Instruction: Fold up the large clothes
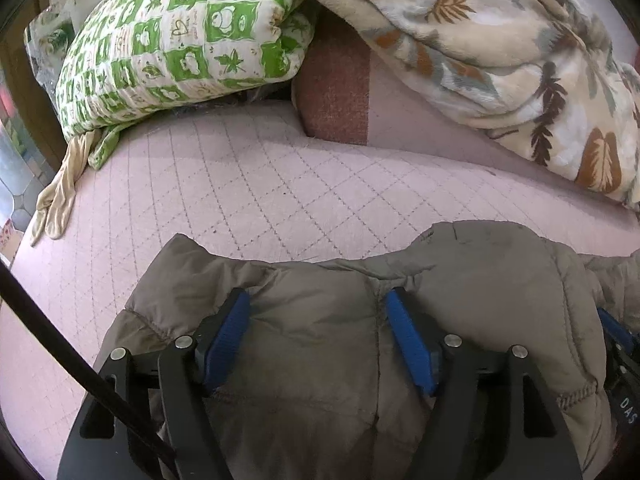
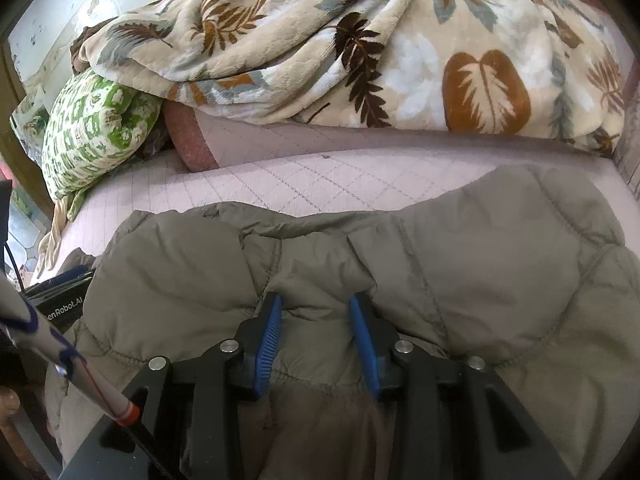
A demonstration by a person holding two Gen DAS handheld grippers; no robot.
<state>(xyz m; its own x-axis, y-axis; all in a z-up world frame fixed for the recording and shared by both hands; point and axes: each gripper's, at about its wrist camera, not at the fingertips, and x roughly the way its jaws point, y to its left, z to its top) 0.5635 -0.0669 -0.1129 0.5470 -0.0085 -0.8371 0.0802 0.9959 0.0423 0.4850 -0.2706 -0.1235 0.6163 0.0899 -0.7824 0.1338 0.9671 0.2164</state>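
A grey-brown puffer jacket (image 1: 480,276) lies on the pink quilted bed (image 1: 248,184); it also fills the lower half of the right wrist view (image 2: 500,264). My left gripper (image 1: 318,300) has its blue pads spread wide with a thick fold of the jacket bulging between them. My right gripper (image 2: 314,300) has its pads closer together, with a bunch of the jacket's padded fabric pinched between them. Part of the other gripper shows at the left edge of the right wrist view (image 2: 60,296).
A green-and-white checked pillow (image 1: 172,44) lies at the back left. A beige leaf-print blanket (image 2: 360,52) is heaped along the back. A reddish-brown cushion (image 1: 336,92) sits between them. A beige glove (image 1: 60,188) hangs at the bed's left edge.
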